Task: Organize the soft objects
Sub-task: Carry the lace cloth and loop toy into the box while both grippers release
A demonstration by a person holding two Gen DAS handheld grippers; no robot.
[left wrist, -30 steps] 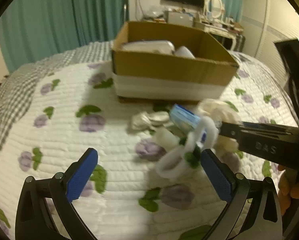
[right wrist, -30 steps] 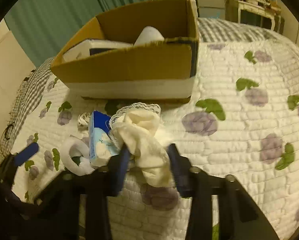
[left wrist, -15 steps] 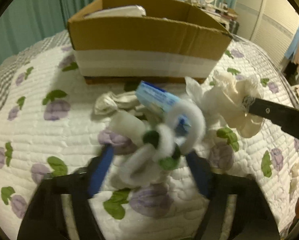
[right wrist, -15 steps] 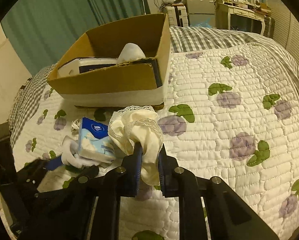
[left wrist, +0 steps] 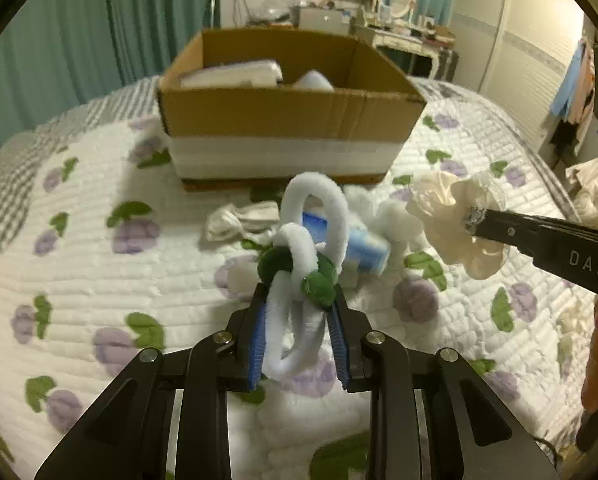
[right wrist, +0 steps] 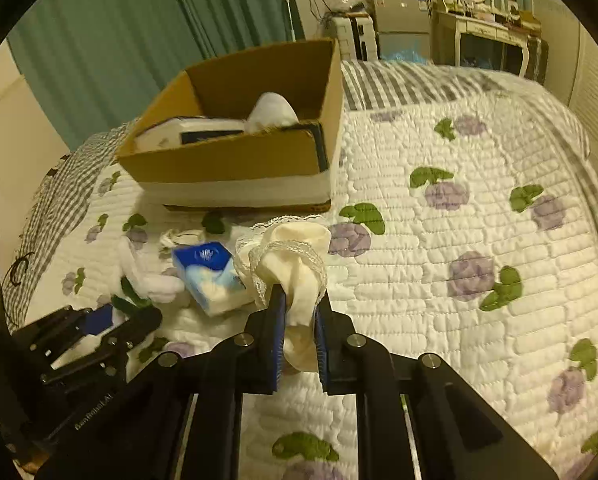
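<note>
I'm holding two soft items at once, both lifted off the bed, with the cardboard box [left wrist: 287, 120] sitting straight ahead of both tongs. Left tongs [left wrist: 299, 320] are clenched on the white chenille loop toy [left wrist: 311, 240], the one with dark green pom-poms; its long axis is running up and away from the pads toward the box, top loop leaning forward. Right tongs [right wrist: 299, 312] are clenched on the cream lace-trimmed cloth [right wrist: 291, 256], which is bunching above the pads and hanging limp below them. In the left view that cloth is floating to the right of the loop toy, apart from it, so the two loads aren't touching. The box's near wall is facing me, top open, a white pack and a rounded white item already lying inside; the near rim looks like the edge to clear. I'm judging the right tongs slightly nearer the box's right corner, the left lined up with the middle of the wall. Lying on the quilt [right wrist: 459, 240] between me and the box: a blue tissue pack [right wrist: 207, 272] and a crumpled white cloth [left wrist: 243, 216], both below my path. Open quilt to the right, plenty of room there.
</note>
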